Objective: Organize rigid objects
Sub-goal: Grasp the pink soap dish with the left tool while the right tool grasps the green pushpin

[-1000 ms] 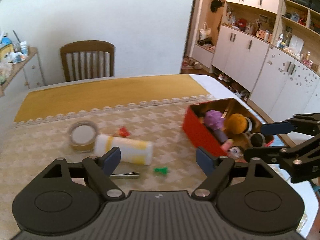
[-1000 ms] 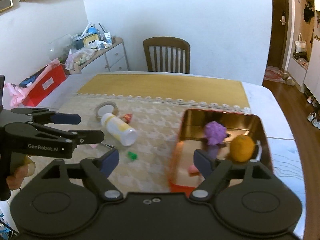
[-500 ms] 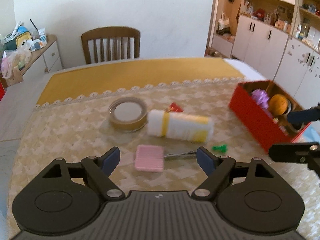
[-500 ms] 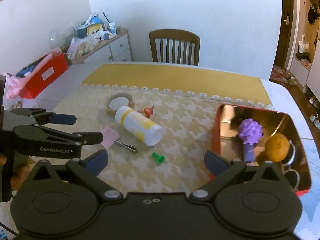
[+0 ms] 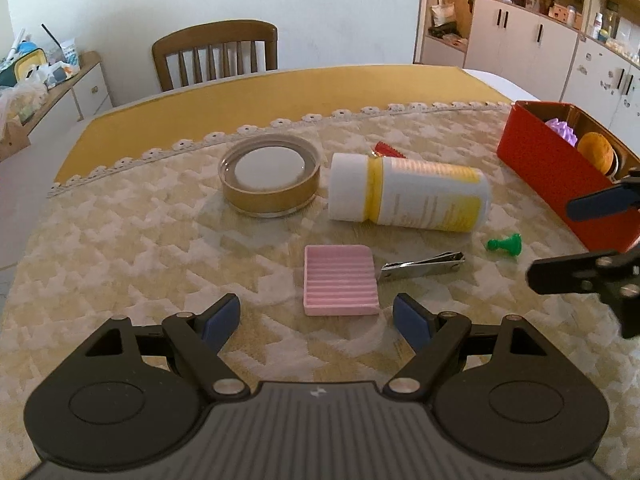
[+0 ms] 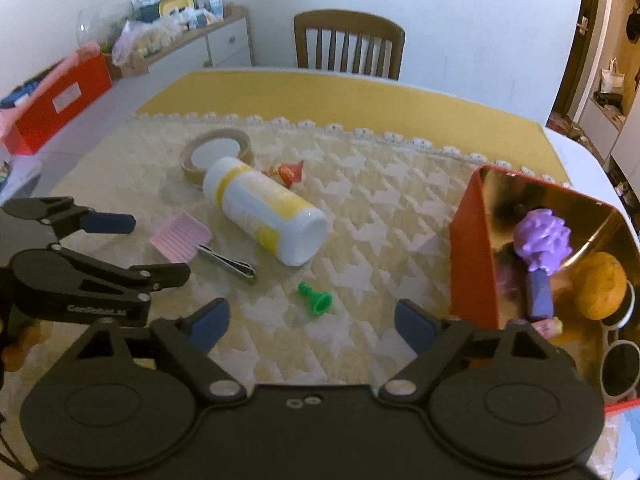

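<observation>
Left gripper (image 5: pixel 317 316) is wide open, empty, low over the counter (image 5: pixel 120 248), w/ the pink ribbed pad (image 5: pixel 339 279) just ahead between its fingers. Nail clipper (image 5: pixel 422 265) touches the pad's right edge. Beyond them the white & yellow bottle (image 5: pixel 408 197) lies on its side, tape roll (image 5: pixel 270 173) flat to its left, a small red wrapper (image 5: pixel 390 150) behind the bottle. Green pawn (image 5: pixel 505 245) lies tipped over, right of the clipper. Right gripper (image 6: pixel 312 320) is also spread open, holding nothing, w/ the pawn (image 6: pixel 315 297) just ahead between its fingers. Red tin (image 6: pixel 472 256) sits at the counter's right side, holding a purple brush (image 6: pixel 541 248), an orange ball (image 6: pixel 600 290) & a few smaller bits. Wooden chair (image 5: pixel 216 54) at the far side.
</observation>
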### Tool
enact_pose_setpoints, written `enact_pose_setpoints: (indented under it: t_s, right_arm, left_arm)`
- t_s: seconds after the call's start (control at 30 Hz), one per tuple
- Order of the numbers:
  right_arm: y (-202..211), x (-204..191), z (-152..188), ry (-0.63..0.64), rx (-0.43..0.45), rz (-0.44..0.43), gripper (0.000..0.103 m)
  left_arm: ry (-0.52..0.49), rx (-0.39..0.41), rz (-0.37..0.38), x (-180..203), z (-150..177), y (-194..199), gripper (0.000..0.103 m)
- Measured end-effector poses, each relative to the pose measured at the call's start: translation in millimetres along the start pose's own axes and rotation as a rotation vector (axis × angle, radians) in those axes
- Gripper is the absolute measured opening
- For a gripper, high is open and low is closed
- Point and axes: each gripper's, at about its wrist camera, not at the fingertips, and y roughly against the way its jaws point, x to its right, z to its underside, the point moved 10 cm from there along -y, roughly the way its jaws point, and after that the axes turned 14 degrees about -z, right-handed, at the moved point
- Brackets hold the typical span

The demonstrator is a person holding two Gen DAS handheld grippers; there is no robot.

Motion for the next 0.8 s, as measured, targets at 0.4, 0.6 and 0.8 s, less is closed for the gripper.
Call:
enact_pose_setpoints:
  t_s: [0.4, 0.6, 0.8]
  right_arm:
    - [-23.8, 8.9, 0.3, -0.01, -0.05, -0.001, 0.058]
    - [-26.0, 7.4, -3.0, 0.008, -0.042, 0.008, 0.047]
    - [-26.5, -2.4, -2.1, 0.075, -0.047, 0.022, 0.017]
  left_arm:
    - [-0.039, 0.075, 0.032, 10.1, -4.5, 1.3, 0.065]
    - [-0.051, 0.086, 0.039, 12.4, -4.9, 4.4, 0.045]
    - [-0.052, 0.084, 0.024, 13.4, -5.2, 5.8, 0.04]
